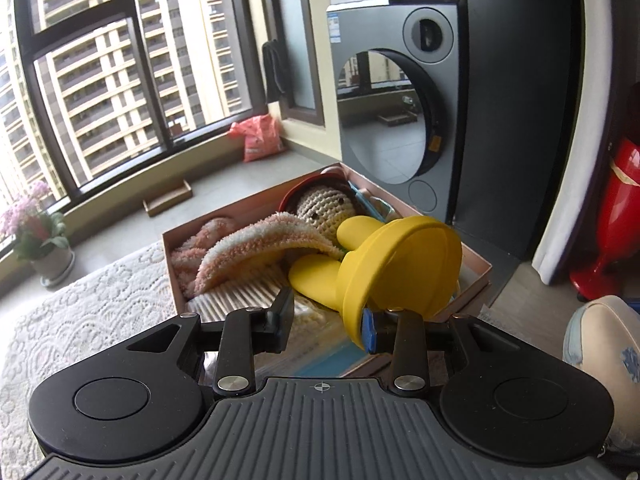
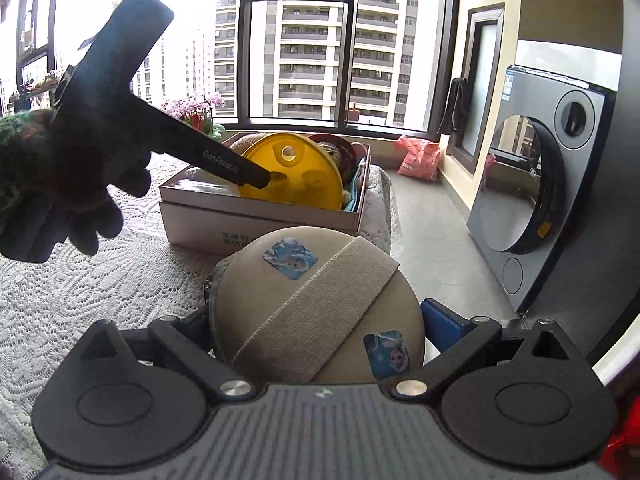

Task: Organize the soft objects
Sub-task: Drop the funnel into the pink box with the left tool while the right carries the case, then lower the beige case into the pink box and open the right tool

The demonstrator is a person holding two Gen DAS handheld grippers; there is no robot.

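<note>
Yellow toy (image 1: pixel 396 264) lies in the box (image 1: pixel 476 276), left gripper (image 1: pixel 326 326) fingers spread; right gripper (image 2: pixel 320 326) fingers pinch a beige pouch (image 2: pixel 316 312), not yet boxed.

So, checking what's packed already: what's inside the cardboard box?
In the cardboard box: a yellow rubber toy, a crocheted doll and a fluffy pink cloth. Whatever lies beneath them is covered.

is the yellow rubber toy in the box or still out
In. The yellow toy lies tilted inside the box on the towel; the left gripper stands open.
</note>
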